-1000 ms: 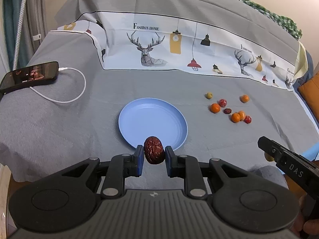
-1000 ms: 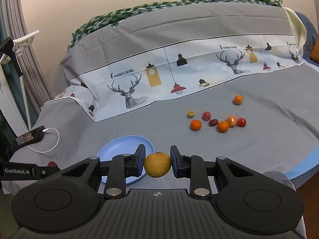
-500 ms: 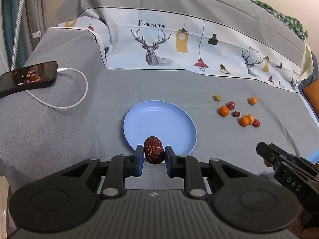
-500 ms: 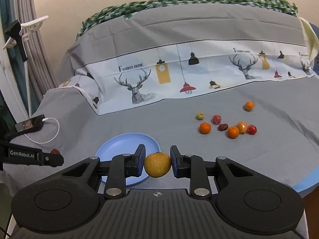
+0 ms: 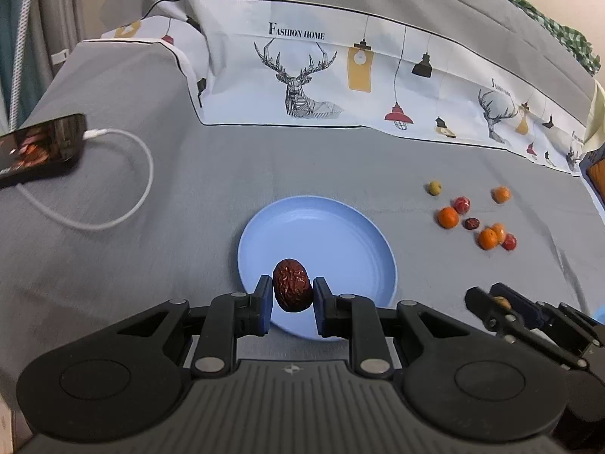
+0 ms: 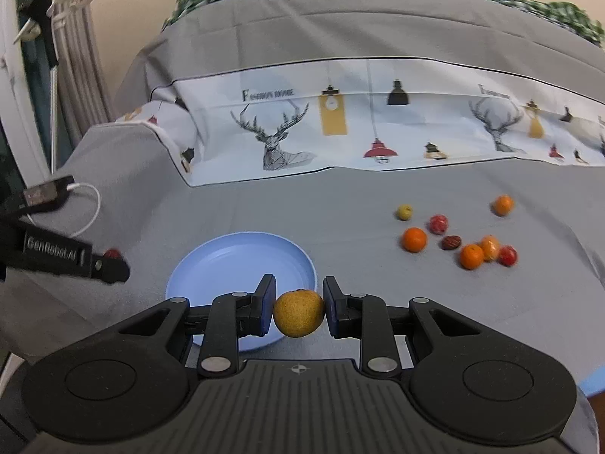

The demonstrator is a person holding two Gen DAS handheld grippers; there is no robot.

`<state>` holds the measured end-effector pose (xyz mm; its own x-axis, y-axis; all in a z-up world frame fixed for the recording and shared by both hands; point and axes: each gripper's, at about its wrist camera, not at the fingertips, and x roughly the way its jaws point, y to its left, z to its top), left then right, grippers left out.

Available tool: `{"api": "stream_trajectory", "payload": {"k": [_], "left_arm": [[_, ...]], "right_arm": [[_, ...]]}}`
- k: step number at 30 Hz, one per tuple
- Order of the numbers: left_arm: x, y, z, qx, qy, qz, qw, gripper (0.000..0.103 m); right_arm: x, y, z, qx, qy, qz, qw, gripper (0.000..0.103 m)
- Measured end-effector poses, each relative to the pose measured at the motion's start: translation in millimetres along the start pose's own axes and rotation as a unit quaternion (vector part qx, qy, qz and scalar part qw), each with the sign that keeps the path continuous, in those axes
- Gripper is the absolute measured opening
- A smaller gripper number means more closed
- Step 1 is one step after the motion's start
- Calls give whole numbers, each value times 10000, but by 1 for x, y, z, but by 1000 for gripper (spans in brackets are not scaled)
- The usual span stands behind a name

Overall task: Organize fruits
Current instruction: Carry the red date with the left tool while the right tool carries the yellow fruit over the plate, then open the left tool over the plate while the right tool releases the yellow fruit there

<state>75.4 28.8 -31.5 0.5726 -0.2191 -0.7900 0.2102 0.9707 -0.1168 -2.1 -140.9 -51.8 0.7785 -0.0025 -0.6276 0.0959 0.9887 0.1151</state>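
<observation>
My left gripper [image 5: 292, 295] is shut on a wrinkled dark red date [image 5: 292, 284], held over the near rim of the blue plate [image 5: 332, 234]. My right gripper [image 6: 298, 312] is shut on a round yellow-brown fruit [image 6: 298, 313], just right of the plate's near edge [image 6: 227, 253]. The plate holds nothing. Several small fruits lie on the grey cloth to the right: oranges [image 6: 414, 239], red ones [image 6: 438, 224], a dark date [image 6: 451, 242] and a small yellow-green one [image 6: 404, 212]. The right gripper shows at the lower right of the left wrist view [image 5: 491, 302].
A phone [image 5: 38, 147] on a white charging cable [image 5: 124, 189] lies at the left of the cloth. A printed deer cloth [image 5: 340, 87] drapes over the raised back. The cloth's front edge runs just under both grippers.
Both grippers have moved forward and closer to the plate, each still holding its fruit. The plate and loose fruits have not moved on the cloth.
</observation>
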Motion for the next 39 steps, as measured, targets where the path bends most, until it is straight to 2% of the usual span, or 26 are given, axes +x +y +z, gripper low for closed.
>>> {"api": "stream_trajectory", "payload": {"k": [6, 12, 15, 19, 21, 22, 23, 24, 25, 27, 31, 35, 39], "left_arm": [[46, -1, 11, 94, 224, -42, 9997, 25], [96, -2, 21, 245, 473, 109, 9985, 24], [116, -3, 26, 390, 516, 233, 9976, 24], [133, 4, 27, 350, 654, 341, 9967, 25], [136, 7, 27, 292, 657, 332, 9969, 49], [136, 8, 27, 264, 630, 358, 9970, 78], [134, 9, 27, 218, 535, 455, 9973, 96], [128, 9, 28, 180, 404, 537, 9976, 100], [122, 8, 28, 175, 298, 557, 9979, 101], [111, 6, 28, 250, 298, 499, 9980, 101], [78, 4, 20, 299, 319, 502, 9978, 102], [34, 3, 1, 240, 248, 500, 9982, 102], [-3, 1, -20, 164, 216, 520, 9983, 102]], "right_arm": [[46, 6, -1, -452, 78, 77, 9989, 28], [93, 17, -3, -1126, 451, 171, 9925, 28], [109, 19, -3, -1221, 589, 324, 9902, 28], [131, 22, -6, -1307, 797, 406, 9874, 28], [144, 22, -6, -1264, 970, 427, 9863, 29], [149, 22, -5, -1243, 1021, 462, 9859, 31], [152, 23, -5, -1247, 1027, 441, 9859, 37], [153, 24, -4, -1275, 1002, 395, 9860, 56], [150, 25, -2, -1294, 958, 324, 9864, 74], [138, 23, 0, -1301, 831, 269, 9876, 85], [96, 17, -1, -1193, 895, 455, 9878, 95], [45, 15, -8, -864, 1078, 568, 9888, 99], [-5, 12, -16, -603, 870, 561, 9928, 102]]}}
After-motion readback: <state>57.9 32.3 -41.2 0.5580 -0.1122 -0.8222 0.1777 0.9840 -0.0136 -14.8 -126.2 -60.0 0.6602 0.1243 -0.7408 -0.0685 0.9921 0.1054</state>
